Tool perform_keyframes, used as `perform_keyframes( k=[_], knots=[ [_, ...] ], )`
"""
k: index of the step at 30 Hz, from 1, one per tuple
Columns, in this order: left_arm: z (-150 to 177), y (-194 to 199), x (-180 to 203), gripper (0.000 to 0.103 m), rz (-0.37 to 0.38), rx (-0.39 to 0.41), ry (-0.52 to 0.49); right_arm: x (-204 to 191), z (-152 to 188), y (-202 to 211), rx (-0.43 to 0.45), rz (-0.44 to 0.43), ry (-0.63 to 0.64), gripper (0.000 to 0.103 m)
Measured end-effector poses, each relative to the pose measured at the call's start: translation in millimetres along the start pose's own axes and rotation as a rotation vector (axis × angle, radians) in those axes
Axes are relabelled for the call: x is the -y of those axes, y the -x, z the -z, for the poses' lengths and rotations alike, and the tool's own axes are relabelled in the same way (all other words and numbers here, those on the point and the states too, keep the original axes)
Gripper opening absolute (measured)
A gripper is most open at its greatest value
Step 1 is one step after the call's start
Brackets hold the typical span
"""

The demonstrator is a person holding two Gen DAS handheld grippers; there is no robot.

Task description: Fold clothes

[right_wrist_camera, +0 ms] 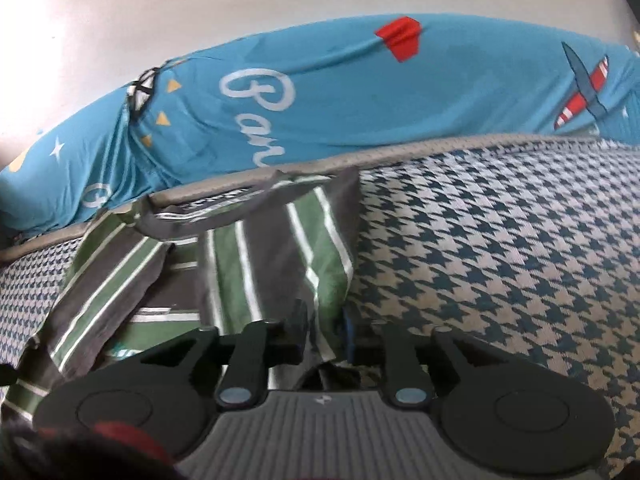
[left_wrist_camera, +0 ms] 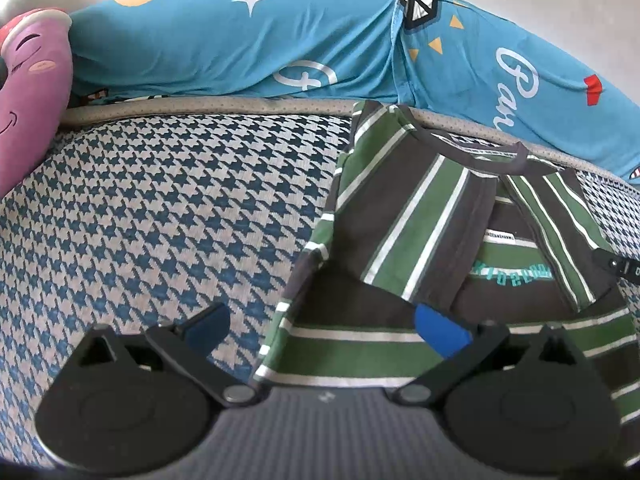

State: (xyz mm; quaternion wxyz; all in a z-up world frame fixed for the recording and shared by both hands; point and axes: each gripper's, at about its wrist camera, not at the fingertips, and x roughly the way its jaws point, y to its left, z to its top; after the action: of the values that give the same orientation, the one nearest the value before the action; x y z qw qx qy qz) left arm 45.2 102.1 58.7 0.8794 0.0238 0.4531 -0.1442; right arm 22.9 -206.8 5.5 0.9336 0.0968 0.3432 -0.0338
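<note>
A striped T-shirt (left_wrist_camera: 420,216) in green, dark grey and white lies on the houndstooth mat, collar toward the far edge, with both sleeves folded inward over its chest. My left gripper (left_wrist_camera: 324,330) hovers open above the shirt's left edge, blue pads spread wide, nothing between them. In the right wrist view the same shirt (right_wrist_camera: 256,264) fills the left half. My right gripper (right_wrist_camera: 322,330) is shut on the folded right side of the shirt, fabric pinched between its fingers. The right gripper's tip (left_wrist_camera: 614,266) shows at the left wrist view's right edge.
The blue-and-beige houndstooth mat (left_wrist_camera: 160,208) covers the bed, bare to the left of the shirt and to its right (right_wrist_camera: 500,248). A teal printed quilt (left_wrist_camera: 280,40) lies bunched along the far edge. A purple plush toy (left_wrist_camera: 28,76) sits at far left.
</note>
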Motion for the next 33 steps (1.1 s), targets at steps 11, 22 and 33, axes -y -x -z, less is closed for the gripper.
perform_keyframes(
  k=[11,22,33],
  knots=[
    [-1.7,-3.9,-1.1,0.103,0.000,-0.011,-0.001,8.5,-0.2,-7.7,-0.002,-0.042,-0.035,0.030],
    [-1.5,-6.7,-7.8,0.103,-0.012,-0.025,0.009,-24.7,-10.3,7.5,0.041,-0.092,0.002,0.012],
    [-0.9,-2.4,-26.0,0.103,-0.024,-0.025,0.034,-91.7,-17.6,13.4,0.094,-0.182,0.040,0.010]
  ],
)
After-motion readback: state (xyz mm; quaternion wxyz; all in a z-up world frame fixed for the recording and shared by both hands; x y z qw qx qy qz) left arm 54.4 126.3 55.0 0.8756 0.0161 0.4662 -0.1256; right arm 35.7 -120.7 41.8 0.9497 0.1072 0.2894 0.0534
